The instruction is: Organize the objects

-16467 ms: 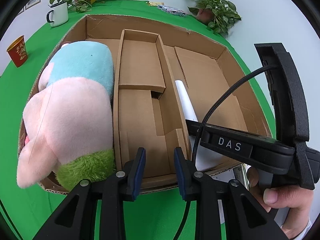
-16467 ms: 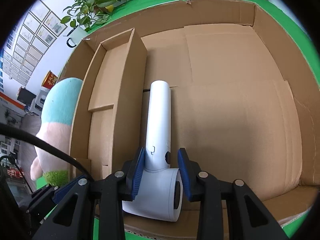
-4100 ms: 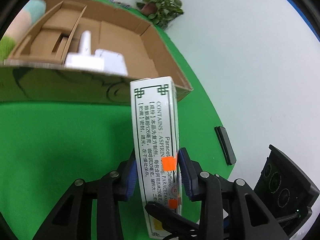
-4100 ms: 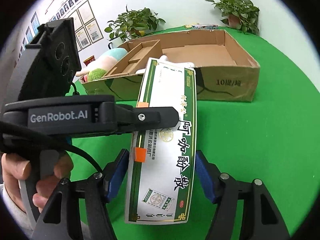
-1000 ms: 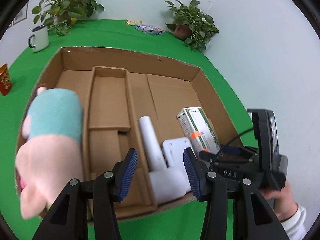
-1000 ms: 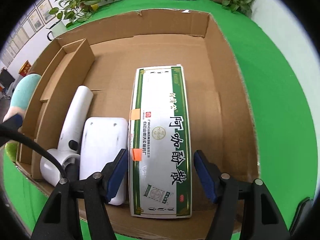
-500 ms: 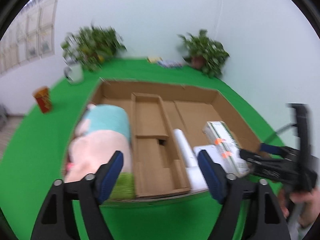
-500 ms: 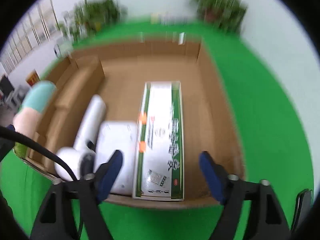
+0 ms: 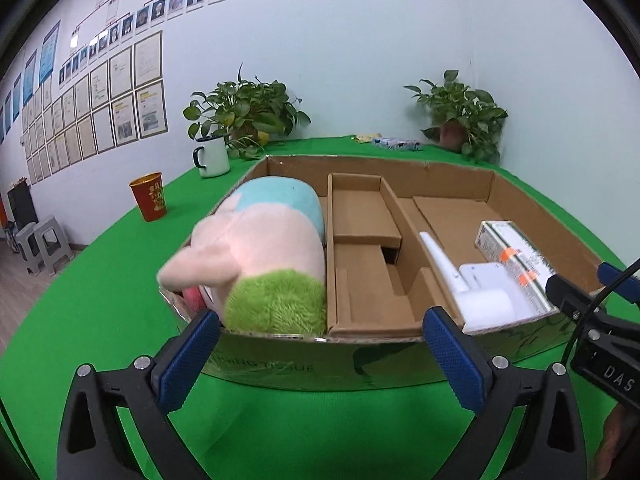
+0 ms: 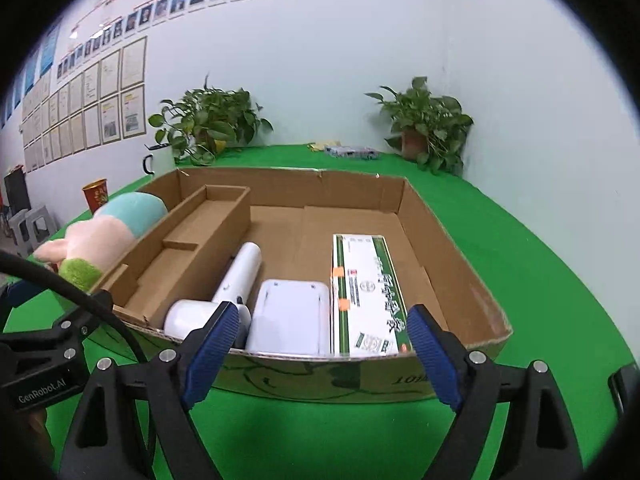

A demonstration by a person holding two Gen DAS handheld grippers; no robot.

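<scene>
A cardboard box [image 9: 404, 356] [image 10: 320, 376] stands on the green table. In it lie a plush toy [image 9: 264, 256] [image 10: 116, 224] at the left, a white hair dryer [image 10: 236, 280] [image 9: 448, 276], a white flat box [image 10: 290, 316] [image 9: 488, 276] and a green-and-white medicine box [image 10: 364, 292] [image 9: 516, 256] at the right. My left gripper [image 9: 320, 356] is open and empty in front of the box. My right gripper [image 10: 318, 352] is open and empty at the box's near wall.
A cardboard insert [image 9: 368, 248] divides the box. A white mug [image 9: 212, 156], a red cup [image 9: 150, 196] and two potted plants [image 9: 248, 116] [image 9: 460, 120] stand behind it. A small packet [image 10: 352, 152] lies at the back of the table. Stools [image 9: 40, 244] stand at the far left.
Both grippers have pulled back from the box and tilted up, so the wall shows. The medicine box stays in the box where the right gripper left it.
</scene>
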